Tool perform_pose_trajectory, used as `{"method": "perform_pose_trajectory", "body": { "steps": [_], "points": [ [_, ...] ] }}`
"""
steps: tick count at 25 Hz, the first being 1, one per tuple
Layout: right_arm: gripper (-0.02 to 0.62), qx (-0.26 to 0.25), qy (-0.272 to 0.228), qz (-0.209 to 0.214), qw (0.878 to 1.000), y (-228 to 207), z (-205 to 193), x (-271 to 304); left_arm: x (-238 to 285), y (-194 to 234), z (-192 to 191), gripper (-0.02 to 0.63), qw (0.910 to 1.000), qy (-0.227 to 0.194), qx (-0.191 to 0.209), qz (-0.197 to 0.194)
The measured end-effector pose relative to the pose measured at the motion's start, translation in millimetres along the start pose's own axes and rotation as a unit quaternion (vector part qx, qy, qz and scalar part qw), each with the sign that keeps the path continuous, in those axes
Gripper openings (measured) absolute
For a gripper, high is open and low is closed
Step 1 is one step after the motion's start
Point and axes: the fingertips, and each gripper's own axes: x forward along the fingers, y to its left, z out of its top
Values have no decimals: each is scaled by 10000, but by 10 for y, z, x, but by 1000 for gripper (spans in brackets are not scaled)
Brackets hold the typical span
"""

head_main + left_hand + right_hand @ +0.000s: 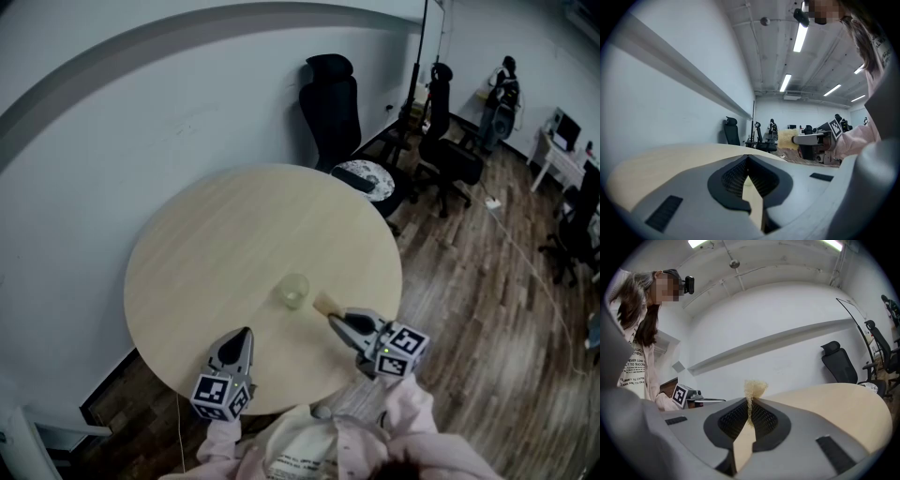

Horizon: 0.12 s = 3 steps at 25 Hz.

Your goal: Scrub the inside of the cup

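Observation:
A small clear cup (293, 291) stands upright near the front of the round wooden table (206, 244). My right gripper (335, 319) hovers just right of the cup, shut on a pale yellow sponge (323, 303) whose fluffy end sticks out past the tips (754, 388). The left gripper (246, 333) sits nearer the table's front edge, left of and below the cup, shut with nothing between its jaws (748, 159). In the left gripper view the cup shows only faintly behind the shut jaws, and the right gripper (794, 138) with the sponge (786, 138) appears at the right.
Black office chairs (335, 108) stand behind the table by the white wall, one with a patterned cushion (366, 176). Wooden floor spreads to the right, with a cable lying on it and desks far off. A person (503, 92) stands in the distance.

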Motion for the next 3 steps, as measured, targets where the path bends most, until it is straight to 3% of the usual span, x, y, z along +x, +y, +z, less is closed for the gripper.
{"method": "perform_pose_trajectory", "body": {
  "steps": [3],
  "points": [
    [25,-3,-5,22,10000,32,6,8,-2,12,7,-5,10000,18,22,26]
  ]
}}
